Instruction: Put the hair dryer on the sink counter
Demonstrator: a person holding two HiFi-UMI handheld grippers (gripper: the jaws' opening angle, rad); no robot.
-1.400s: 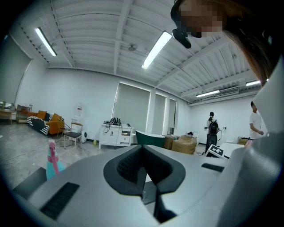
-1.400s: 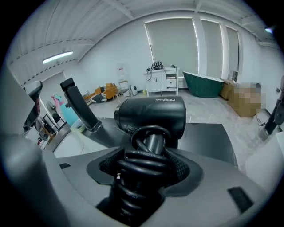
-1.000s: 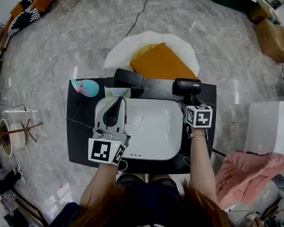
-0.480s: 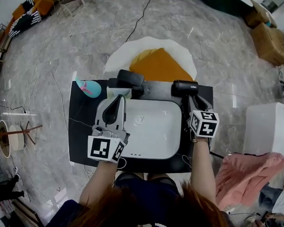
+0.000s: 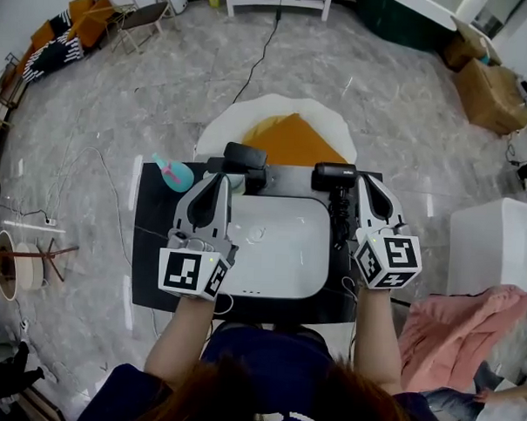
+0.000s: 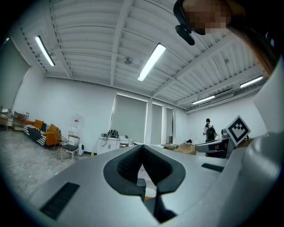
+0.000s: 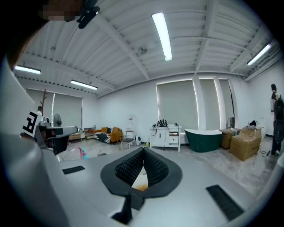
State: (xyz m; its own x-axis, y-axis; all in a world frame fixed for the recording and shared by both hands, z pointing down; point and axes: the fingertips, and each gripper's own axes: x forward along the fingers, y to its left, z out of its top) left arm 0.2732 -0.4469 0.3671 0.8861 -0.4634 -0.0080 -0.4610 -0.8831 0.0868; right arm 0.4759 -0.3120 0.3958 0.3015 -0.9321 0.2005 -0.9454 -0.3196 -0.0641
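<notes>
We are holding the left gripper [image 5: 219,181] and right gripper [image 5: 369,184] pinched shut on nothing, the hair dryer [image 5: 336,175] lying on the sink counter [image 5: 148,261] just left of the right one's tips, likely rigid, slick, best gripped by its handle [image 5: 339,204].

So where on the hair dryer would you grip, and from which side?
Probably the handle: it is the slim straight part of the hair dryer, pointing towards the person beside the basin. Come from above, jaws across its width, since it seems to lie flat on the counter.
</notes>
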